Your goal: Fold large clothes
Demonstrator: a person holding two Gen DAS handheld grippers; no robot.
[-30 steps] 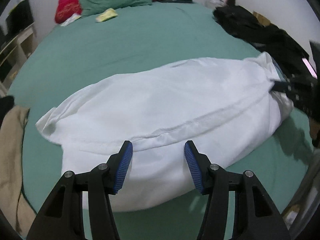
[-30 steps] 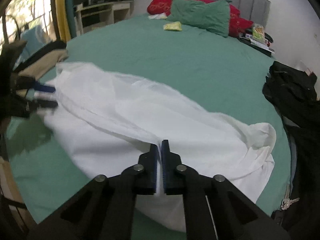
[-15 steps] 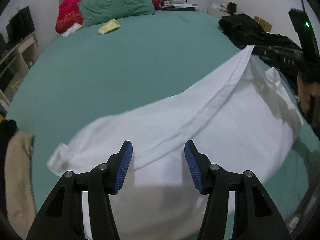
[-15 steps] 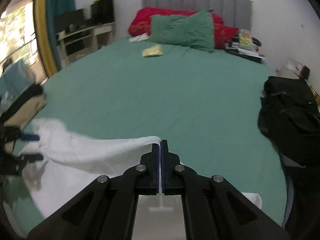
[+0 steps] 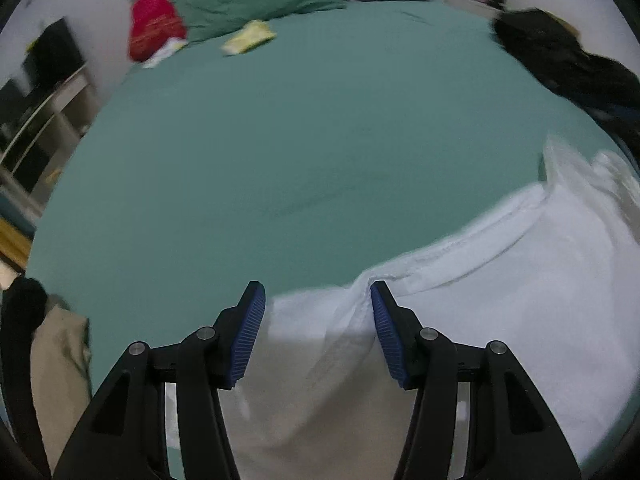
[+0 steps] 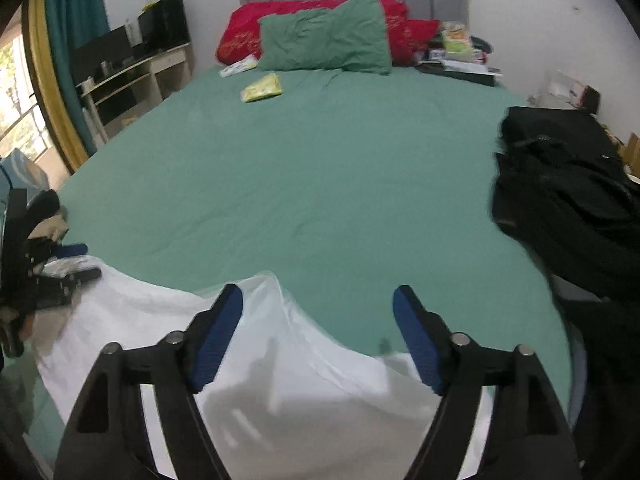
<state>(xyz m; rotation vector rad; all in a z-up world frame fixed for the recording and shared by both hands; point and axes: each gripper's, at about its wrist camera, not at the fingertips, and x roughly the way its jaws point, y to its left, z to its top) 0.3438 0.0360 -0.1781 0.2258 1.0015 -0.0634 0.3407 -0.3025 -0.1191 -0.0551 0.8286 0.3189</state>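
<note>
A large white garment (image 5: 500, 300) lies across the near part of the green bed sheet (image 5: 300, 140), with a raised folded edge. My left gripper (image 5: 318, 308) hovers open over the garment's left end; a fold ridge runs beside its right pad, and the pads do not press it. In the right wrist view the garment (image 6: 280, 360) spreads below my right gripper (image 6: 318, 308). That gripper's jaws are opening, with cloth beneath and behind them but nothing gripped. The left gripper (image 6: 90, 262) shows at the far left edge, above the garment's end.
A heap of black clothes (image 6: 560, 184) sits on the bed's right side. A beige garment (image 5: 60, 360) hangs at the near left edge. Green and red pillows (image 6: 328, 40) and a yellow packet (image 6: 262, 87) lie by the headboard. A shelf unit (image 6: 132, 76) stands left of the bed.
My right gripper has let go of the lifted white edge and its jaws have spread. The garment has dropped flat on the bed. My left gripper has shifted towards the garment's left end.
</note>
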